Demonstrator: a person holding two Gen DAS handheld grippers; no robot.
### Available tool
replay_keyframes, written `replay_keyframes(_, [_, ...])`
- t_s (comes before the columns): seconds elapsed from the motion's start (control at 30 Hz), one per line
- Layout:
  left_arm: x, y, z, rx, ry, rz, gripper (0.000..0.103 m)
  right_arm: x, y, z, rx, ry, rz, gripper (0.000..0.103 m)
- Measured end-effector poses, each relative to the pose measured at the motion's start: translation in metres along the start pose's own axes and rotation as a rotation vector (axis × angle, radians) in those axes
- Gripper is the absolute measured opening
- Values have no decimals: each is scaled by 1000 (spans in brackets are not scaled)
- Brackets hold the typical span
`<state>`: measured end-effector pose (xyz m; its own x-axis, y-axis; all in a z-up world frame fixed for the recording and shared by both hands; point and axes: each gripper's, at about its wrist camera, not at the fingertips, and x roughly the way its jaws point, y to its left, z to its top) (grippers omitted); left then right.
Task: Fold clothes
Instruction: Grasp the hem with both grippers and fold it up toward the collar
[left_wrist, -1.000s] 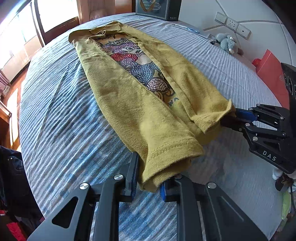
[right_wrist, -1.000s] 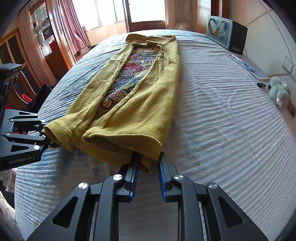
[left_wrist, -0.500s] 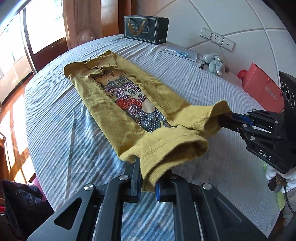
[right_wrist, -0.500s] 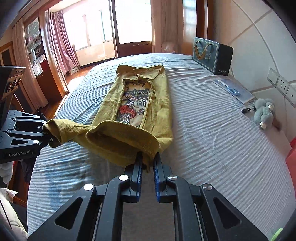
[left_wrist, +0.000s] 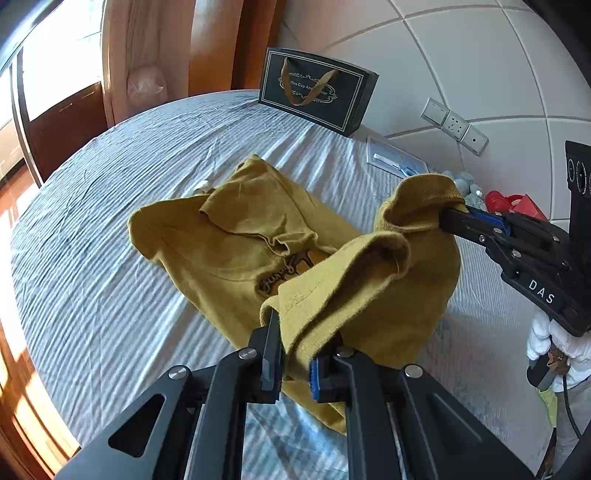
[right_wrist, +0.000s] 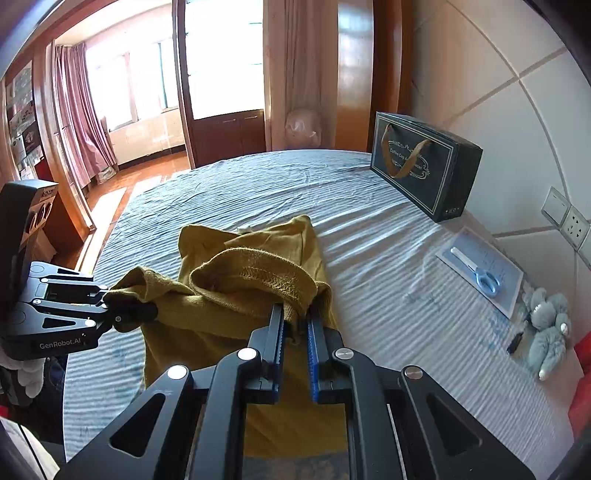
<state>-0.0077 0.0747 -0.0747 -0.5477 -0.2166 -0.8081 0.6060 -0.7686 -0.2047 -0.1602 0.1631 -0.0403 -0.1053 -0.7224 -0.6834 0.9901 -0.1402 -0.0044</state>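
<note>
A mustard-yellow shirt (left_wrist: 236, 236) lies on the striped bed, its sides folded inward and its hem end lifted and carried over toward the collar. My left gripper (left_wrist: 293, 332) is shut on one hem corner. My right gripper (right_wrist: 295, 314) is shut on the other hem corner; it also shows in the left wrist view (left_wrist: 454, 218). The left gripper shows in the right wrist view (right_wrist: 125, 306). The shirt (right_wrist: 251, 291) sags between the two grippers, above the lower layer. The printed front is mostly covered.
The blue-and-white striped bedsheet (left_wrist: 110, 295) spreads all around. A dark gift bag (right_wrist: 424, 170) stands at the far bed edge by the wall. Blue scissors on a card (right_wrist: 480, 273), a grey plush toy (right_wrist: 546, 325) and a red bag (left_wrist: 524, 206) lie to the right.
Both grippers have lifted the hem and carried it forward over the shirt toward the collar. The shirt's long flat body now lies doubled, with most of the print covered.
</note>
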Motion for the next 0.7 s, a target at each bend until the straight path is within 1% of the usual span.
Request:
replay_keyframes(0.07, [15, 30, 24, -2, 32, -15, 9, 36, 4, 31, -6, 38, -10, 10])
replay_keyframes(0.17, [42, 67, 51, -9, 75, -33, 9, 92, 6, 64, -8, 113, -26, 10])
replay_keyframes(0.23, [60, 86, 66, -14, 87, -36, 9, 126, 5, 76, 5, 163, -38, 10])
replay_keyframes(0.3, [76, 102, 74, -33, 118, -62, 10, 155, 1, 84, 36, 203, -44, 10])
replay_keyframes(0.37, [87, 111, 78, -29, 146, -82, 12, 176, -7, 88, 100, 243, -58, 16])
replay_keyframes(0.4, [91, 113, 78, -15, 160, -90, 18, 181, -12, 89, 133, 260, -72, 20])
replay_keyframes(0.43, [91, 114, 77, 3, 162, -89, 25, 181, -15, 88, 157, 265, -79, 20])
replay_keyframes(0.5, [82, 111, 75, 63, 133, -66, 83, 169, -16, 81, 184, 257, -106, 20])
replay_keyframes(0.6, [66, 108, 69, 139, 100, -37, 84, 131, -14, 53, 251, 256, -147, 22])
replay_keyframes(0.7, [60, 107, 56, 180, 110, -34, 84, 92, -1, 10, 380, 275, -171, 26])
